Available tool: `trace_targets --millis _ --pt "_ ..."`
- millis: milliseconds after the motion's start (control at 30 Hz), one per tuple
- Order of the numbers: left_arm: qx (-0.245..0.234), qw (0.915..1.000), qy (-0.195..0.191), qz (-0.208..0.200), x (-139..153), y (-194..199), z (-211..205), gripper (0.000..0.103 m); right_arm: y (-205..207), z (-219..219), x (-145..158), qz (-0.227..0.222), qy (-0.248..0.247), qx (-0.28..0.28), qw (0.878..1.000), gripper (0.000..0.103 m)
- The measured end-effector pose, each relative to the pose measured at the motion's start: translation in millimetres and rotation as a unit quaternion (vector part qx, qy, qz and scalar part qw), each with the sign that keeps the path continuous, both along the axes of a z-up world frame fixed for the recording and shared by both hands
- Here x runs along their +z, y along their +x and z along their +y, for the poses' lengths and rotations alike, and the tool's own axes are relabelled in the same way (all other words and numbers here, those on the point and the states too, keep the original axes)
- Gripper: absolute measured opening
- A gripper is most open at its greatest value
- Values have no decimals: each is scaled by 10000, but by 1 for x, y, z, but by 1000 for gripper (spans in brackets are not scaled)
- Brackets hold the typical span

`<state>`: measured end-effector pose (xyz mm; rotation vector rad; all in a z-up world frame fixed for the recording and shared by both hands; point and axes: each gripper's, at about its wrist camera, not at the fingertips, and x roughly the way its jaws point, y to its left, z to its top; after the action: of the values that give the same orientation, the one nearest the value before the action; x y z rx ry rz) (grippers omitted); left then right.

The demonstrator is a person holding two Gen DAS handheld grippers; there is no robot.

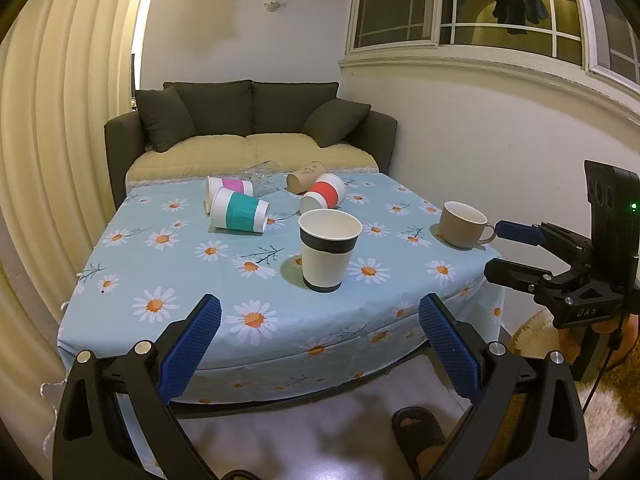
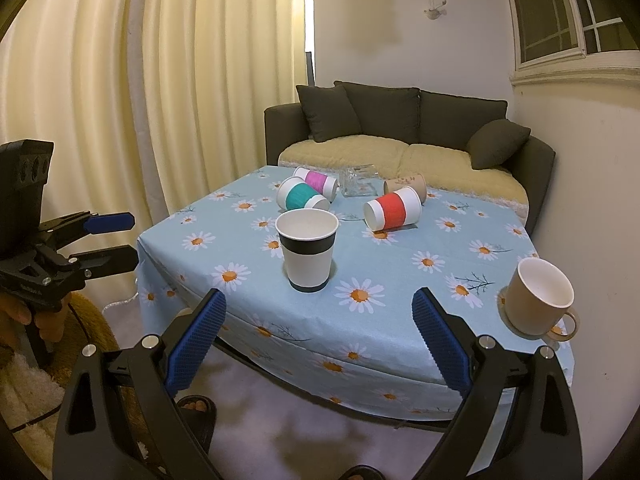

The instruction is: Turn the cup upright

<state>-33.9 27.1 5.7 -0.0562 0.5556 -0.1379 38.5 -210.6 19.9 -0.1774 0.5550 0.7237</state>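
Note:
A white paper cup with black bands [image 1: 329,249] [image 2: 307,254] stands upright near the table's front. A beige mug [image 1: 462,224] [image 2: 536,300] stands upright at the right edge. Lying on their sides at the back are a teal-sleeved cup [image 1: 239,216] [image 2: 302,197], a pink-sleeved cup [image 1: 229,187] [image 2: 317,181], a red-sleeved cup [image 1: 323,197] [image 2: 393,208], a brown paper cup [image 1: 305,177] [image 2: 405,184] and a clear glass [image 1: 262,176] [image 2: 358,184]. My left gripper [image 1: 320,332] [image 2: 112,240] is open and empty before the table's front edge. My right gripper [image 2: 318,328] [image 1: 506,250] is open and empty too.
The table carries a light blue daisy cloth [image 1: 168,264] [image 2: 400,304]. A dark sofa [image 1: 248,128] [image 2: 404,136] stands behind it, curtains [image 2: 120,92] at the left, a wall and window [image 1: 480,12] at the right. A sandalled foot [image 1: 416,436] is on the floor below.

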Motion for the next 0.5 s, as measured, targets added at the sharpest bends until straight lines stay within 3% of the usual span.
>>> trace_targets --millis 500 --pt "-6 10000 -9 0 0 0 0 97 -1 2 -1 14 -36 4 10000 93"
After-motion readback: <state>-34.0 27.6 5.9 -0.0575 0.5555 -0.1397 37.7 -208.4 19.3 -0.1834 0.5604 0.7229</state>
